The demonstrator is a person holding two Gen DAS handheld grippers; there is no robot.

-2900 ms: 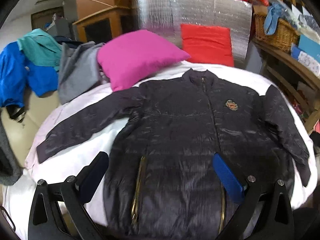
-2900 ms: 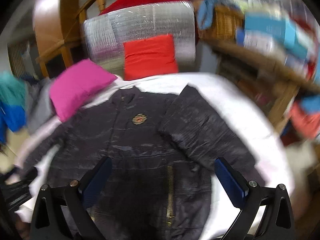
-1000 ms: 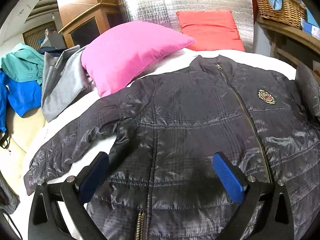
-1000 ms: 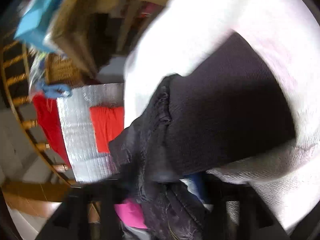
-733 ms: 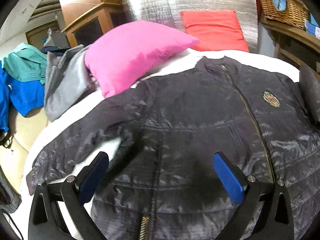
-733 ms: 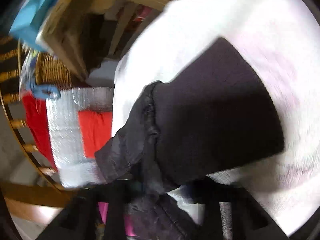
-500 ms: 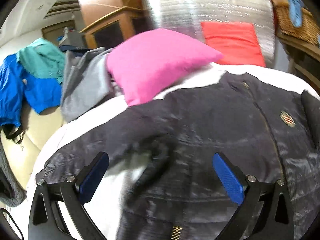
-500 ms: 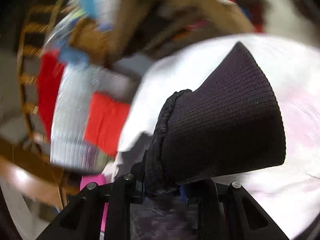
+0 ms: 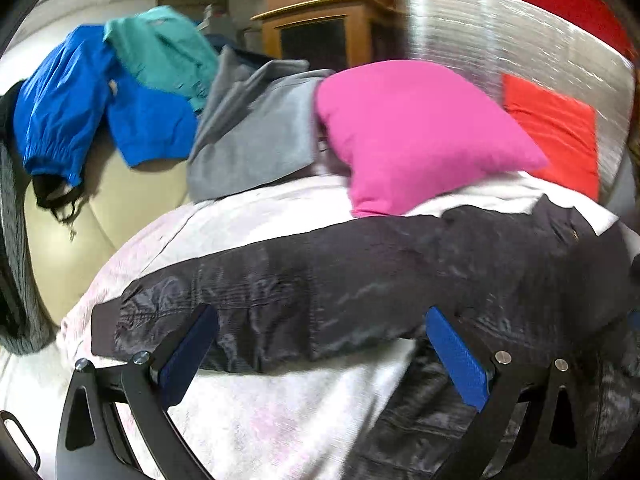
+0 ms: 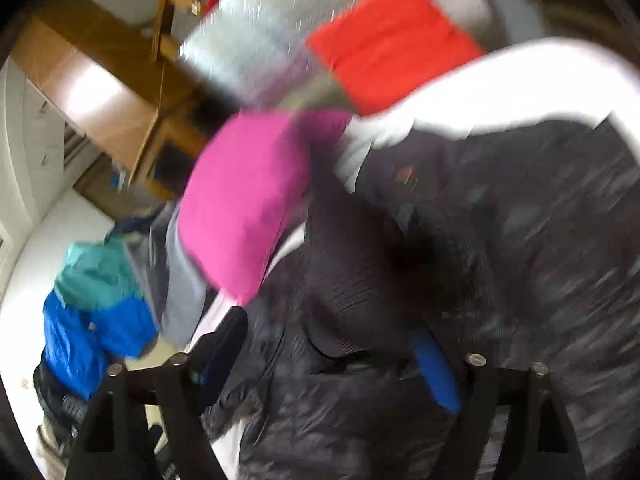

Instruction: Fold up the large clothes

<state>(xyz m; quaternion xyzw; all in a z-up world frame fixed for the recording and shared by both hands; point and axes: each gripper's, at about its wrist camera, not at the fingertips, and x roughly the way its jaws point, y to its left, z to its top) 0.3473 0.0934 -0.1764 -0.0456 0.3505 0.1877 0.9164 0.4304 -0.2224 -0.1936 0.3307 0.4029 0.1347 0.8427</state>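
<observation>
A dark quilted jacket lies front up on the white bed. Its long sleeve stretches to the left, ending in a ribbed cuff. My left gripper hovers open just over that sleeve, blue pads wide apart, nothing between them. In the blurred right wrist view, the right gripper is over the jacket and its jaws are opening. The other sleeve's dark ribbed cuff lies between them, folded in over the chest; the pads do not press it.
A pink pillow and a red pillow lean on a silver padded headboard at the bed's far end. Grey, teal and blue garments hang over a beige sofa at the left. A wooden cabinet stands behind.
The right gripper carried the right sleeve's cuff from the bed's edge over the jacket, rolled upright and spread its jaws. The left gripper moved left from the jacket's body to the left sleeve.
</observation>
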